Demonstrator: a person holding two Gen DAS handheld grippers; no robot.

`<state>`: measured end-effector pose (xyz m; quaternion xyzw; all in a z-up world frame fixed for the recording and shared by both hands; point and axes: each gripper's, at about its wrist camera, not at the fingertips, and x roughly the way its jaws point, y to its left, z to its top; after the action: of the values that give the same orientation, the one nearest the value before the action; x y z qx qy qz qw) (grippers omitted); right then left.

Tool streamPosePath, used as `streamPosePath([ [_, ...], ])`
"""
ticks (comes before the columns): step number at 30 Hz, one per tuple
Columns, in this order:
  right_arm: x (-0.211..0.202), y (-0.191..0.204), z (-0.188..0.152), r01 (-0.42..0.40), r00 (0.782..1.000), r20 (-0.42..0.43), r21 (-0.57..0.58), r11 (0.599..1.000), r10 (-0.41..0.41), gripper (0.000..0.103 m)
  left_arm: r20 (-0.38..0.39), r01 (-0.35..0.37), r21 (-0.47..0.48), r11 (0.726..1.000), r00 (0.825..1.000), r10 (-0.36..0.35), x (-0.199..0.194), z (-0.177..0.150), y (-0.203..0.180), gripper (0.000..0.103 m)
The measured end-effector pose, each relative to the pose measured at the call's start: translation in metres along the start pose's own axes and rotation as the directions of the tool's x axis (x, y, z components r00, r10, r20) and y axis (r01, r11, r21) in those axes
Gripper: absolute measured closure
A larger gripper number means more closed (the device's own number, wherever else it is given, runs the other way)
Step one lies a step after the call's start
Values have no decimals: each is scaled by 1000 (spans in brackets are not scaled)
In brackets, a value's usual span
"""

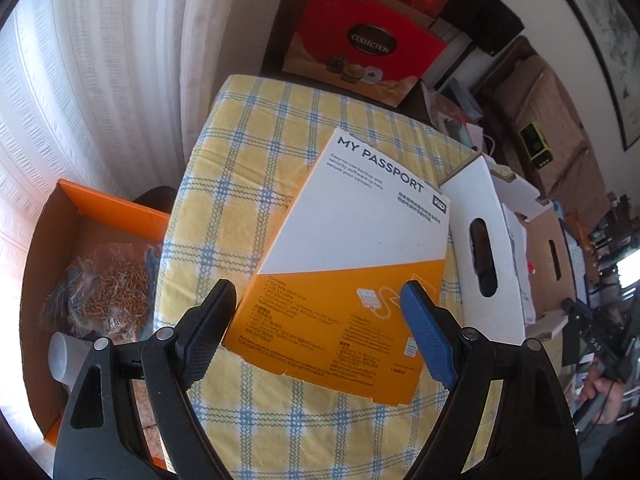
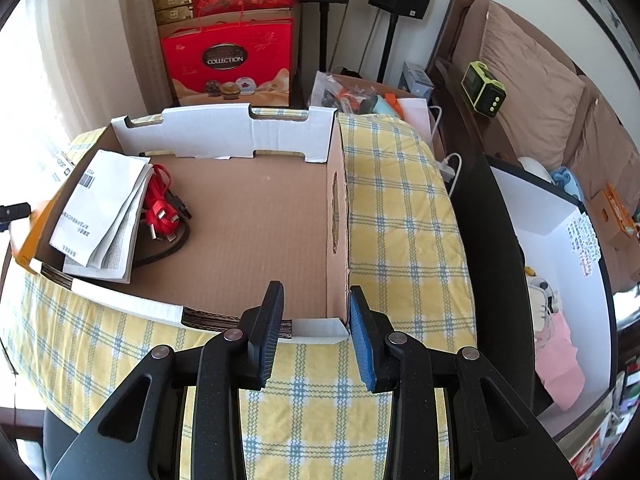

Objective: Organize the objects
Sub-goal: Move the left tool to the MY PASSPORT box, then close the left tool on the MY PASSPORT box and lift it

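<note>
- Orange box (image 1: 60,264), at 9 o'clock in the left wrist view: it sits beside the desk and holds a clear bag of small brownish parts (image 1: 104,292).
- Desk (image 1: 248,160): covered by a yellow cloth with blue checks.
- Left hand-held gripper (image 1: 316,304), at 6 o'clock: its jaws stand wide apart and hold nothing; the near orange end of the hard-drive box lies between and beyond the fingertips, whether touching them cannot be told.
- White and orange hard-drive box (image 1: 360,232), centre: it lies flat on the cloth, printed "MY PASSPORT".
- Cardboard tray (image 1: 486,240), at 3 o'clock of the hard-drive box: its white wall with a handle slot stands just beside that box.
- Folded leaflets (image 2: 104,208), at 9 o'clock in the right wrist view: they lie in the tray's left end.
- Red cable (image 2: 160,208): it lies just beside the leaflets, partly under them.
- Right hand-held gripper (image 2: 316,312), at 6 o'clock: its jaws are partly apart with the tray's near right corner between them; the blue pad is near or against the side wall, and a grip cannot be told.
</note>
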<state>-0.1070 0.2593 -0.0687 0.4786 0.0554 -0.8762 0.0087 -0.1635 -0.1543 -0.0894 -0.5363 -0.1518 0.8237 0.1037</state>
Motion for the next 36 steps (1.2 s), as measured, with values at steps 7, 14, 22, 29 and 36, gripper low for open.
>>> streamPosePath([
  [7, 0, -1, 0, 0, 1000, 0, -1, 1000, 0, 70, -13, 59, 45, 997, 998, -59, 1, -5, -33, 21],
  [14, -1, 1, -1, -8, 1000, 2, 2, 1000, 8, 70, 8, 18, 48, 999, 1000, -18, 8, -1, -43, 21],
  [22, -2, 2, -2, -11, 1000, 3, -1, 1000, 11, 70, 51, 23, 130, 991, 998, -29, 2, 5, -68, 33],
  [29, -3, 1, -1, -12, 1000, 4, 1, 1000, 12, 70, 101, 1, 174, 985, 995, -18, -13, 9, -90, 31],
  [36, -3, 2, -1, -14, 1000, 4, 2, 1000, 14, 70, 80, 160, 183, 970, 981, -177, -33, 10, -120, 29],
])
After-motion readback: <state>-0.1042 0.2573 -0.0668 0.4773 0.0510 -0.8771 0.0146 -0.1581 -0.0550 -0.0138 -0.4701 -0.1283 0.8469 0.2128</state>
